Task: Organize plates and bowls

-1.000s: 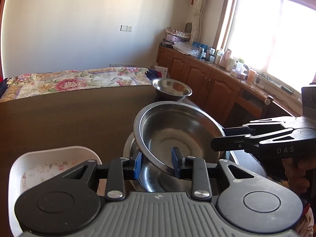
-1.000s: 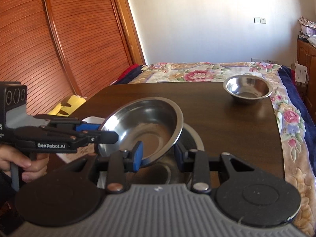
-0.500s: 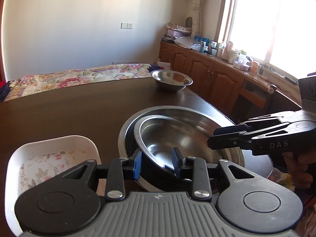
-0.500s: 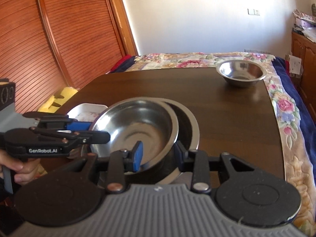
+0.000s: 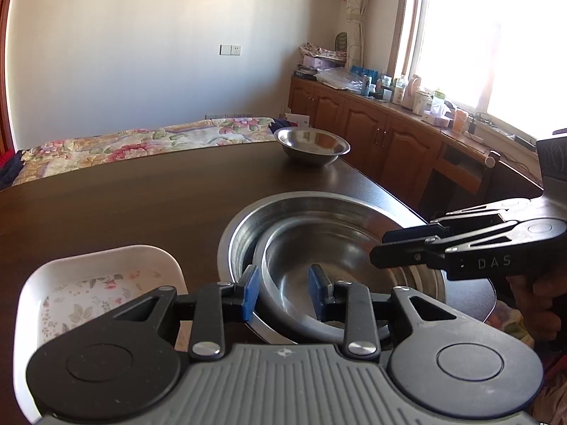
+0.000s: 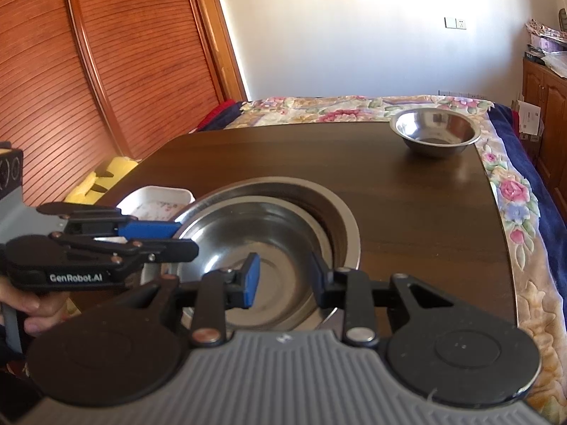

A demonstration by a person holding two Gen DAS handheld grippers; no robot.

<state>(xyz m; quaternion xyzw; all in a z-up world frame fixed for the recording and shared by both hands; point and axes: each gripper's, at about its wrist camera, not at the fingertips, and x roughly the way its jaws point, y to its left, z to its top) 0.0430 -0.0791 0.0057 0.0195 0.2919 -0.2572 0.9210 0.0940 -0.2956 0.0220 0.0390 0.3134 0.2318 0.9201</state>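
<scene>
1. Surface: a dark brown wooden surface [image 5: 124, 205] with a rounded edge fills the centre of both views. It carries all the tableware.
2. Task items: a wide stainless steel basin [image 5: 283, 205] stands at lower centre of the left wrist view. A smaller stainless steel bowl [image 5: 340, 248] sits nested inside it, shifted toward the near rim.
3. A third small stainless steel bowl [image 6: 436, 132] stands alone at the far corner of the surface, upper right of the right wrist view, well apart from the nested pair.
4. A white rectangular dish with a floral pattern [image 5: 95, 294] lies just beside the basin, at lower left of the left wrist view.
5. Left gripper [image 5: 283, 288]: the blue-padded fingers [image 5: 250, 292] straddle the near rim of the nested bowl and are clenched on it.
6. Right gripper [image 6: 285, 278]: the fingers straddle the opposite rim of the same bowl and are closing on it; whether the pads press the rim cannot be told.
7. Room: a bed with a floral bedspread [image 6: 340, 106] lies beyond the surface. A white wall [image 5: 159, 42] stands behind it. Wooden cabinets [image 5: 382, 134] run under a bright window [image 5: 496, 42] at upper right of the left wrist view. Slatted wooden doors [image 6: 106, 71] fill the upper left of the right wrist view.
</scene>
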